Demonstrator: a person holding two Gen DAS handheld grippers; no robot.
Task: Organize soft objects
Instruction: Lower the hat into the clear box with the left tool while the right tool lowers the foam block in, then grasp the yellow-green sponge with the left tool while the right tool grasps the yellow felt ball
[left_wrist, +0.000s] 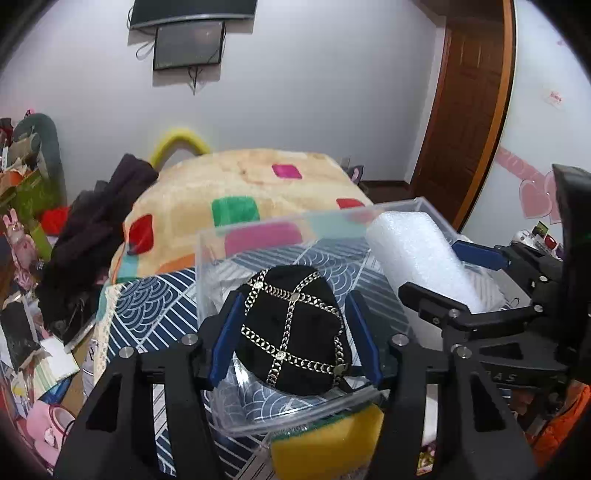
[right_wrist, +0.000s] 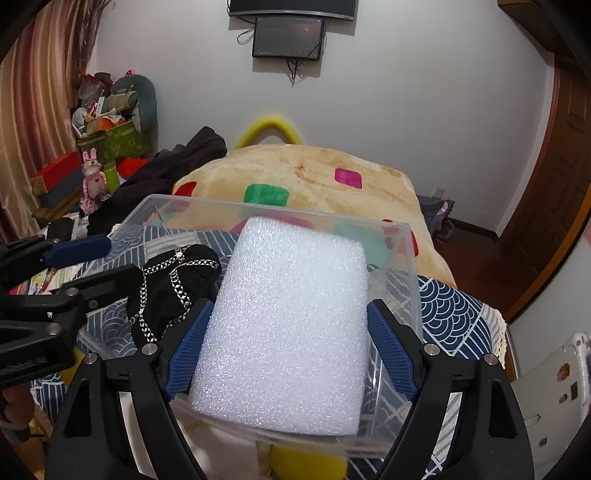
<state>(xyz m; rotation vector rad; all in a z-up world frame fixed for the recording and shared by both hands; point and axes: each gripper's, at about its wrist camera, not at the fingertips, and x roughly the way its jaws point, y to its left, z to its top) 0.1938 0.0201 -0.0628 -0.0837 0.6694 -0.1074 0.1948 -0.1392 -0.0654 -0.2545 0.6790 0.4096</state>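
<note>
A clear plastic box (left_wrist: 255, 225) (right_wrist: 413, 258) stands on a blue wave-patterned cloth. My left gripper (left_wrist: 295, 336) has its jaws on both sides of a black cloth piece with silver chains (left_wrist: 291, 332), over the box's left part; the piece also shows in the right wrist view (right_wrist: 173, 291). My right gripper (right_wrist: 288, 350) is shut on a white foam block (right_wrist: 288, 325), over the box's right part; the block also shows in the left wrist view (left_wrist: 421, 258). A yellow sponge (left_wrist: 328, 446) (right_wrist: 306, 461) lies just in front of the box.
A folded beige blanket with coloured squares (left_wrist: 240, 184) (right_wrist: 314, 173) lies behind the box. Dark clothes (left_wrist: 96, 229) and cluttered boxes and toys (right_wrist: 103, 147) are at the left. A wooden door (left_wrist: 469, 103) is at the right.
</note>
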